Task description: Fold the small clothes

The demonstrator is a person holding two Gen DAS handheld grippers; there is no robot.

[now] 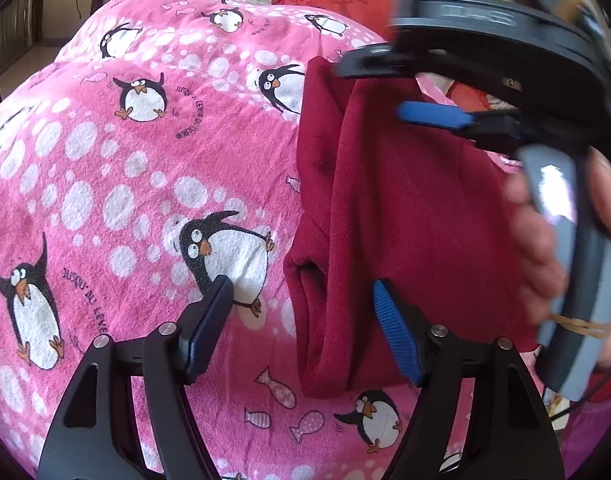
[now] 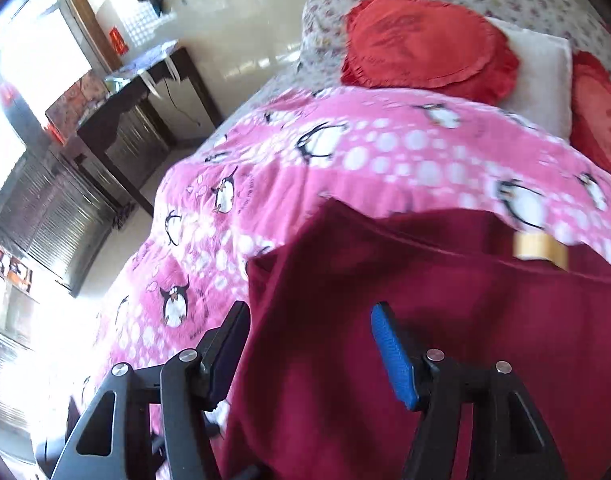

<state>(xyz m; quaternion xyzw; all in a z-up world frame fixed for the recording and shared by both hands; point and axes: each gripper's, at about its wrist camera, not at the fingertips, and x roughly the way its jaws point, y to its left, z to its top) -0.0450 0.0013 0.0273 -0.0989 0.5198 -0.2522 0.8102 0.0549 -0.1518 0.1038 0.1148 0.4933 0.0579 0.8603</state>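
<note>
In the left wrist view, the left claw (image 1: 301, 304) is hanging released at the bottom of the frame, its two blue pads spread wide with nothing pinched. Between them the lower folded edge of the dark red garment (image 1: 397, 216) is lying, touching neither pad. The garment is resting on the pink penguin blanket (image 1: 145, 160), filling the centre right of the frame. At the upper right, the right claw (image 1: 389, 92) is appearing blurred over the garment's top edge, and a hand (image 1: 545, 248) is gripping its handle at the right edge.

In the right wrist view, the right claw (image 2: 309, 340) is standing released at the bottom, empty. The dark red garment (image 2: 445, 320) is spreading across the lower right, and red cushions (image 2: 425, 48) are sitting at the upper right.
</note>
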